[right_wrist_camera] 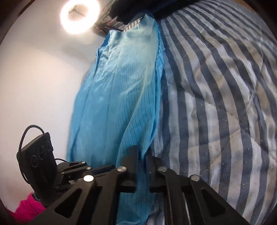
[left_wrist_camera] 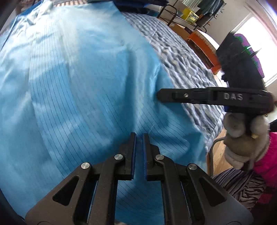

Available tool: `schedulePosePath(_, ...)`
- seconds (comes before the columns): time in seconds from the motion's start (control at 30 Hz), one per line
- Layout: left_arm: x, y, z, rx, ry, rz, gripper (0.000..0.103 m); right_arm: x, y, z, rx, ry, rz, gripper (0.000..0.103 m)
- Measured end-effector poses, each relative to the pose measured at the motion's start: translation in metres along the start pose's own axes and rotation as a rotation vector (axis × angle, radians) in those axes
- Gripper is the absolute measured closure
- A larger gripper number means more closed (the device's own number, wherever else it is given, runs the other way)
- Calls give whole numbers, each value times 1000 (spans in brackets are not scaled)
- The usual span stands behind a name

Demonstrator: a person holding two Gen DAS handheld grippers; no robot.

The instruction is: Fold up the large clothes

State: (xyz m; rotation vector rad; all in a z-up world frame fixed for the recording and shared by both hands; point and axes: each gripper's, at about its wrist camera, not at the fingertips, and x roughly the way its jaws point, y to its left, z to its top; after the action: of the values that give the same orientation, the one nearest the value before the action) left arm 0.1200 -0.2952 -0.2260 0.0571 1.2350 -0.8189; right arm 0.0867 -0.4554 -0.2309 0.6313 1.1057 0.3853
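A bed is covered by a quilted blanket [right_wrist_camera: 216,107] striped in dark blue and pale grey-white, its stitched surface puckered into small ridges. Directly on the blanket a large light-blue garment [left_wrist_camera: 83,83] with thin dark pinstripes is spread out, loosely wrinkled, its long edge running along the exposed stripes. At the far end of the bed a pile of dark blue cloth [left_wrist_camera: 131,5] is seen, touching the garment's far edge. Wooden floor [left_wrist_camera: 218,155] is visible beside the bed's corner.

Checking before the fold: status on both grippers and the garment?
Left gripper shut on blue garment. Right gripper shut on its edge. Garment spread over striped quilt. Nothing in the way.
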Motion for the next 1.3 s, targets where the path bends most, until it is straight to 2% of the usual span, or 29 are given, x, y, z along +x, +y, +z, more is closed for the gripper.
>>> schedulePosePath(0.1, -8, 1, 1, -7, 3, 3, 99, 1, 27, 0, -101, 4, -132, 103)
schedulePosePath(0.3, -68, 4, -4, -41, -102, 20, 99, -2, 75, -3, -277, -28, -303, 103)
schedulePosePath(0.47, -131, 32, -18, -124, -202, 10, 99, -7, 109, -4, -362, -68, -313, 103)
schedulePosePath(0.67, -189, 77, -41, -215, -270, 57, 99, 6, 140, -2, -427, -71, -316, 103)
schedulePosePath(0.83, -225, 107, -54, -249, -327, 106, 99, 20, 171, -6, -477, -57, -303, 103)
schedulePosePath(1.13, -251, 148, -71, -318, -383, 110, 99, 79, 233, -29, -665, 30, -329, 103)
schedulePosePath(1.3, -261, 159, -82, -344, -397, 116, 99, 128, 254, -49, -769, 150, -363, 103)
